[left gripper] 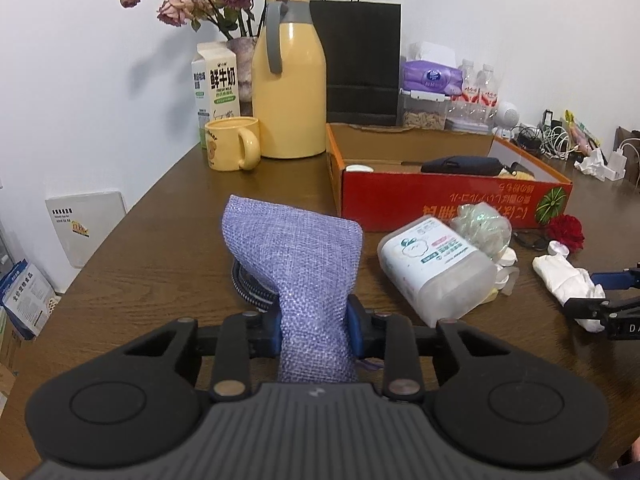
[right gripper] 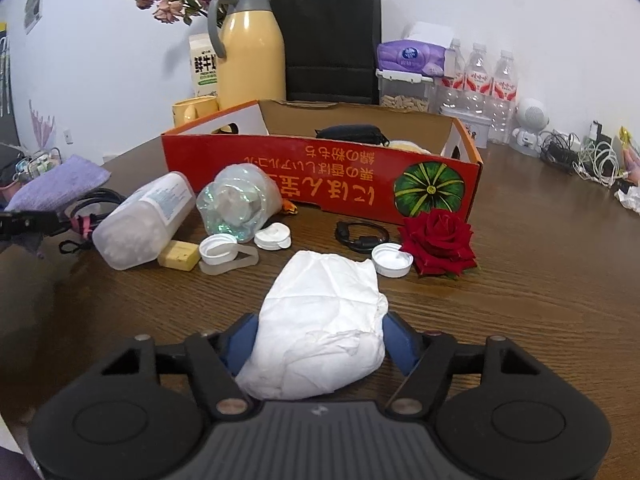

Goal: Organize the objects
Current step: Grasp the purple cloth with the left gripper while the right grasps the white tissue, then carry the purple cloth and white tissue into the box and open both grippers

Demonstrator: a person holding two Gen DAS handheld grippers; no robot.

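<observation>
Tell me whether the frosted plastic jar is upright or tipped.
Tipped: the jar lies on its side on the table, its label facing up.

The left gripper tilts downward, its blue fingers pinched tight on a purple pouch that rises between and ahead of them. The right gripper also tilts downward, its fingers spread wider, a white wad between them, pads at its sides; whether they press it is unclear.
</observation>
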